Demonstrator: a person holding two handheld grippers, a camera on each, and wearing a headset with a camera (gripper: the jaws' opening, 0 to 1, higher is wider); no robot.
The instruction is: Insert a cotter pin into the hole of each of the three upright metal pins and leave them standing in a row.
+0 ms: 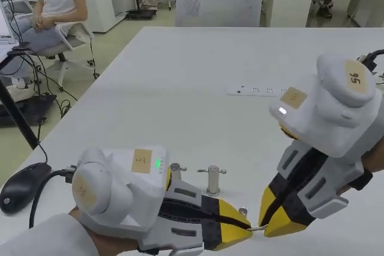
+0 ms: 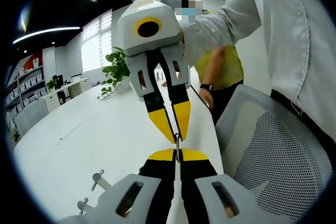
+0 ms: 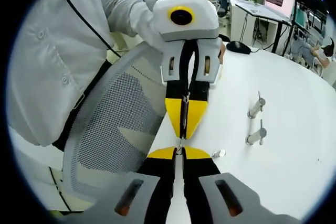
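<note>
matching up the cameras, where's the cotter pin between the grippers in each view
head view: cotter pin low, right of centre, bridging left gripper and right gripper.
left gripper view: centre, where the yellow tips meet.
right gripper view: just below centre.
shared landmark: the pair of upright pins.

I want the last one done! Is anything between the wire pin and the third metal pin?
Nothing visible. The cotter pin, pinched by the left hand-held gripper and right hand-held gripper, hangs close beside the third metal pin.

Upright pins (image 1: pixel 212 181): bright polished metal. Cotter pin (image 3: pixel 180 141): thin bare wire. Surface (image 1: pixel 180 82): white, smooth, matt. Chair back (image 3: pixel 118 121): grey mesh.
</note>
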